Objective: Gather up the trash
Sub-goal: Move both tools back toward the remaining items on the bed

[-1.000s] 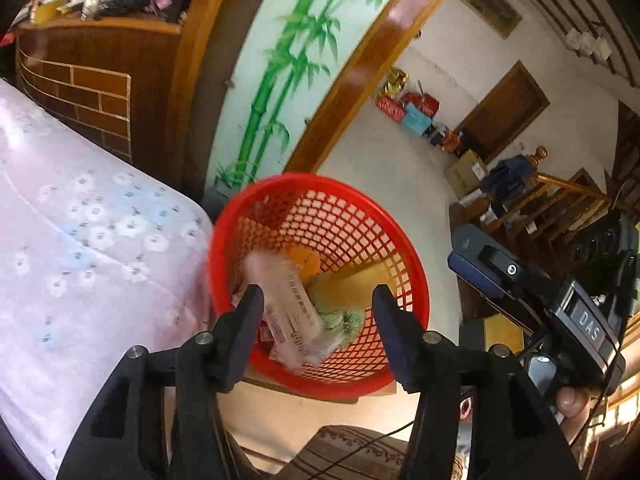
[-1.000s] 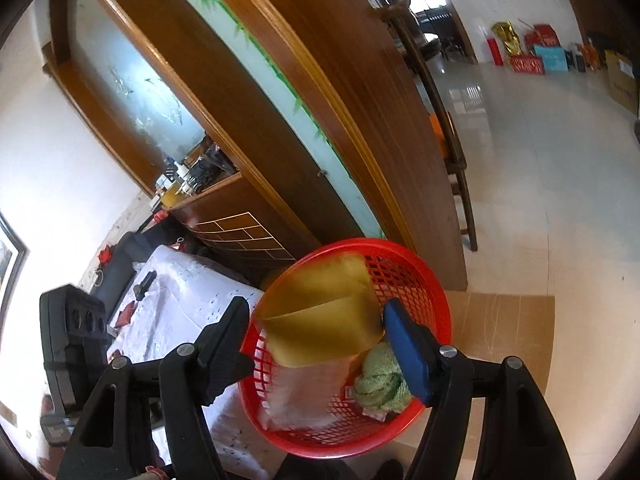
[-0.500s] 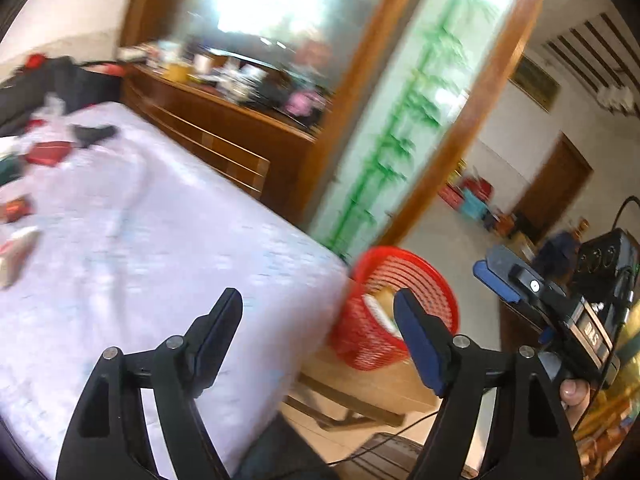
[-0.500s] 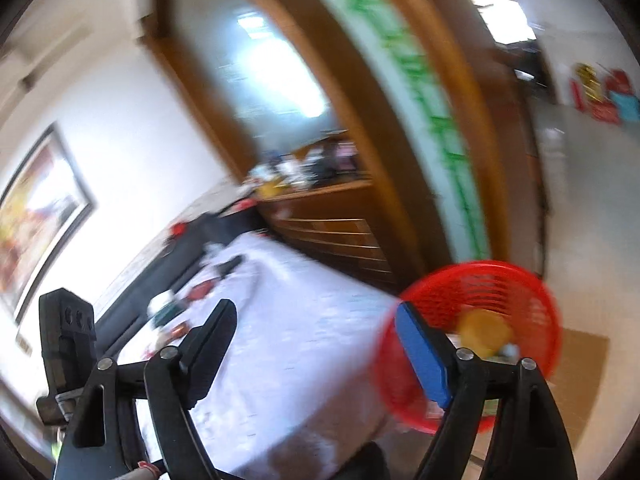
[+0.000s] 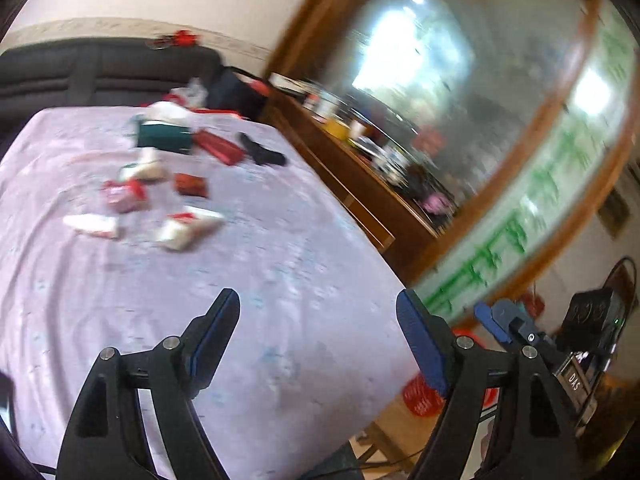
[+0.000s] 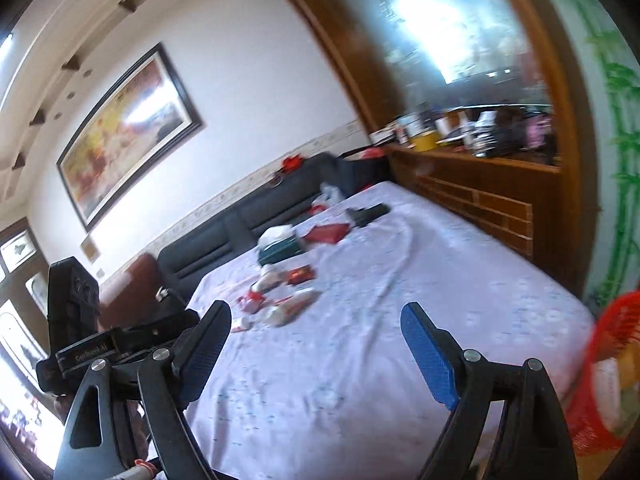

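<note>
Several pieces of trash lie on a table under a lilac cloth (image 5: 280, 280): white and red wrappers (image 5: 188, 228), a small red box (image 5: 191, 185) and a green tissue box (image 5: 164, 136). They also show in the right wrist view (image 6: 288, 308). The red mesh basket (image 6: 608, 372) holding trash stands off the table's right end, and its lower part shows in the left wrist view (image 5: 420, 396). My left gripper (image 5: 320, 320) is open and empty above the near cloth. My right gripper (image 6: 316, 328) is open and empty too.
A dark sofa (image 6: 224, 232) runs behind the table. A wooden cabinet (image 6: 480, 184) with clutter on top stands at the right under a glass panel. A black object (image 5: 262, 154) and a red case (image 5: 218, 146) lie at the table's far end.
Both grippers have swung left, away from the red basket and toward the table. The basket has slid to the right edge of both views. Both stay open and empty.
</note>
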Demonstrator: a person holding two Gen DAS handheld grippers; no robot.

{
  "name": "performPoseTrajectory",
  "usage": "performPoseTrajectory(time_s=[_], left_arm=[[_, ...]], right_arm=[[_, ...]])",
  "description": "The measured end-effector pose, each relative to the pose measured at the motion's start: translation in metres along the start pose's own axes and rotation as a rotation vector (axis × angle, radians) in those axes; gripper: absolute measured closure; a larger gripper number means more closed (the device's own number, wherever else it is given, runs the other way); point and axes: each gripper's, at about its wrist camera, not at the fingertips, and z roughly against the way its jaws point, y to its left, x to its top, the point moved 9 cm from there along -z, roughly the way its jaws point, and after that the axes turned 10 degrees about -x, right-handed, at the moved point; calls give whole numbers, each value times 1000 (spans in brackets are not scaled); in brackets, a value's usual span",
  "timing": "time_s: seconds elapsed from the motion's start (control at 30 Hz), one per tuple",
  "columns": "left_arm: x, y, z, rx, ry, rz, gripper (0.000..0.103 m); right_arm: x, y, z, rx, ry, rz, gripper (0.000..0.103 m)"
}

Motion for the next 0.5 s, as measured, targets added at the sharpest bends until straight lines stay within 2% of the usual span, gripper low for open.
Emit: performPoseTrajectory(time_s=[0.1, 0.2, 0.5], left_arm=[[18, 34, 25, 69, -70, 53, 24], [29, 60, 43, 103, -109, 111, 24], [42, 128, 59, 197, -144, 218, 24]], right_arm=[[4, 25, -25, 47, 29, 13, 13], [8, 43, -44, 66, 53, 16, 13], [4, 84, -115, 133, 174, 1, 13]])
